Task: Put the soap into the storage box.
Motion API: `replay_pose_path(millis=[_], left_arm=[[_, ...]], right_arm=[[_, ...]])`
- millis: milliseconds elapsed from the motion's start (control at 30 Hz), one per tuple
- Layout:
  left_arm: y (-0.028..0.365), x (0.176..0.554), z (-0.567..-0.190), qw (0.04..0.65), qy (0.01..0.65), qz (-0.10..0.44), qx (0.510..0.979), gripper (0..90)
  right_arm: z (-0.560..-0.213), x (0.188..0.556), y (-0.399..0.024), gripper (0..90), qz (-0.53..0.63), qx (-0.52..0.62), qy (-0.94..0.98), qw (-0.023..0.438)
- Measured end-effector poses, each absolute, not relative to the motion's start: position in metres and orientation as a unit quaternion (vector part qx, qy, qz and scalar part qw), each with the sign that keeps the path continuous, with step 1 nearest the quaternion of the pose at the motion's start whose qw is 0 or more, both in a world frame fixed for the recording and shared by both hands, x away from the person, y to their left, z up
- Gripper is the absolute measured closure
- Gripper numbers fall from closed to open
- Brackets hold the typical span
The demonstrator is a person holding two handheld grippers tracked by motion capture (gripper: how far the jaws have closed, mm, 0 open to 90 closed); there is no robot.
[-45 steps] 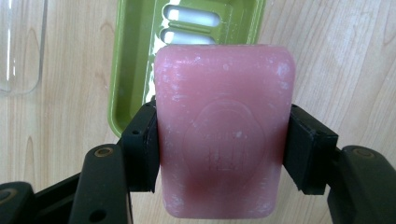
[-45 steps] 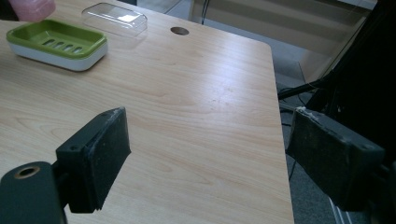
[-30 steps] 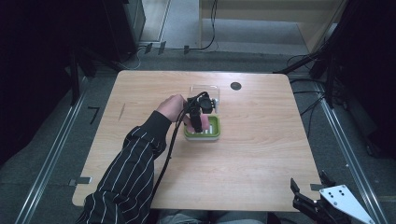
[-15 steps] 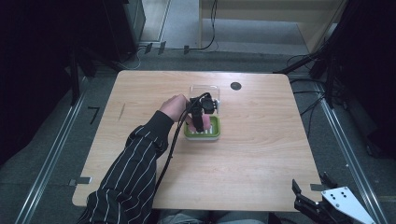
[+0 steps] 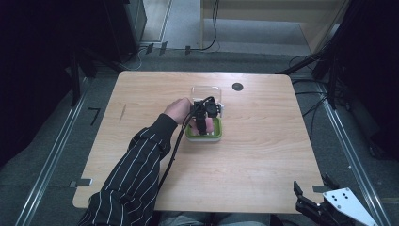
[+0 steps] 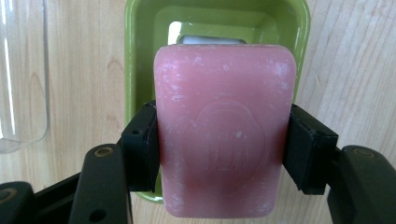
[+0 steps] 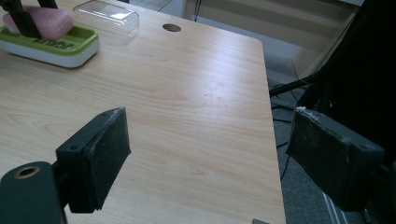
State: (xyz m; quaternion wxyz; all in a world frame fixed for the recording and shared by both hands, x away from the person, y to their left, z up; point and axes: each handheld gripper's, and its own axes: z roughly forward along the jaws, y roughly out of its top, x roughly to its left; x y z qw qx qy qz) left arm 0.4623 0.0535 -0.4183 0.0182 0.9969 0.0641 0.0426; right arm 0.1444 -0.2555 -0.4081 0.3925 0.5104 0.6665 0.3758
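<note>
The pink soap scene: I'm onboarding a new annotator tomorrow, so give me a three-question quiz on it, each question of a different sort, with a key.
1. True or false: the left claw is shut on the pink soap bar.
2. Multiple choice: where does the clear lid lie? A) on the green soap dish; B) on the table beside the dish; C) in the right claw.
3. Fill in: the right claw, near the table's front right corner, is ____.

Key: 1 true; 2 B; 3 open, holding nothing.
</note>
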Motion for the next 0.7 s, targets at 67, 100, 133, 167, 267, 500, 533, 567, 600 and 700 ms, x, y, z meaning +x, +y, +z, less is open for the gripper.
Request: replay_pose_path(millis=[67,100,133,167,267,500,533,567,600,700], left_arm=[[0.052,0.462,-0.421,0.017,0.064,0.046,0.997,38.6],[0.052,0.462,-0.422,0.015,0.065,0.045,0.997,38.6],[0.052,0.462,-0.423,0.015,0.066,0.045,0.997,38.6],[0.052,0.463,-0.423,0.016,0.066,0.047,0.997,38.6],[0.052,0.464,-0.424,0.019,0.068,0.049,0.996,38.6],[0.053,0.467,-0.429,0.019,0.071,0.053,0.996,38.5],[0.053,0.467,-0.43,0.019,0.072,0.055,0.996,38.6],[0.053,0.468,-0.43,0.019,0.072,0.055,0.996,38.5],[0.053,0.468,-0.431,0.021,0.074,0.051,0.996,38.5],[0.055,0.47,-0.433,0.021,0.081,0.048,0.995,38.5]], right_arm=[[-0.408,0.144,-0.256,13.6,0.376,0.511,0.666,0.393],[-0.408,0.144,-0.256,13.6,0.376,0.512,0.666,0.392],[-0.408,0.144,-0.256,13.6,0.376,0.511,0.666,0.392],[-0.408,0.144,-0.255,13.5,0.376,0.51,0.666,0.393],[-0.408,0.144,-0.256,13.6,0.376,0.51,0.667,0.393],[-0.408,0.144,-0.256,13.6,0.376,0.51,0.667,0.393],[-0.408,0.144,-0.256,13.6,0.376,0.51,0.667,0.393],[-0.408,0.144,-0.256,13.6,0.376,0.51,0.667,0.393],[-0.408,0.144,-0.255,13.6,0.376,0.51,0.667,0.393],[-0.408,0.145,-0.255,13.6,0.376,0.51,0.667,0.393]])
